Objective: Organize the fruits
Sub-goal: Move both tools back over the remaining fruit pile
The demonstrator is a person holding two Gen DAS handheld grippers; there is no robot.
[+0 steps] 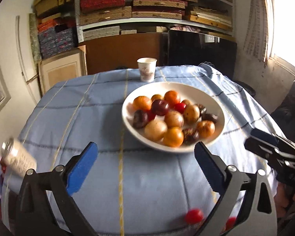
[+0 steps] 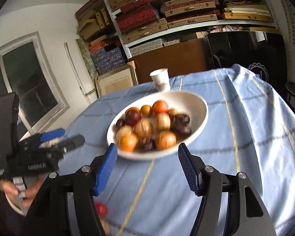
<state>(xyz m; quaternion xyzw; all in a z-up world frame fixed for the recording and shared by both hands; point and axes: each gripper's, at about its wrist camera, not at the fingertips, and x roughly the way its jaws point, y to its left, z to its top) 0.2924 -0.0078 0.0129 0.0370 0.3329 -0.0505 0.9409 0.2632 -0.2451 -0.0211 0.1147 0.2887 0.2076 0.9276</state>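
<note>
Nearest in the left wrist view, the left gripper [image 1: 145, 153] fills the bottom of the frame with its blue-padded jaws spread wide and nothing between them but the tablecloth. Between its arms, low in the frame, a small red fruit [image 1: 193, 215] lies blurred on the cloth, with a second red one [image 1: 230, 222] partly hidden behind the right-hand arm. At the lower left edge a metal can [image 1: 15, 160] tilts, blurred. In the right wrist view the right gripper [image 2: 147, 156] likewise occupies the bottom, its ribbed blue pads apart and holding nothing, their tips framing the near rim of the bowl without touching it as far as can be told. A red fruit [image 2: 101, 208] shows low and left there too, just beside the left-hand arm. Each gripper appears at the side of the other's view, and a hand [image 2: 19, 193] grips the left one at the lower left. Just past the tips, a white bowl [image 1: 210, 90] sits on the blue checked tablecloth [image 1: 78, 108], right of centre, heaped with small round fruits [image 1: 174, 119] in orange, tan, dark red and near-black. Behind the bowl, near the table's far edge, stands a white paper cup [image 1: 147, 69]. Farthest off, shelves [image 1: 157, 21] stacked with flat boxes fill the top of both frames.
</note>
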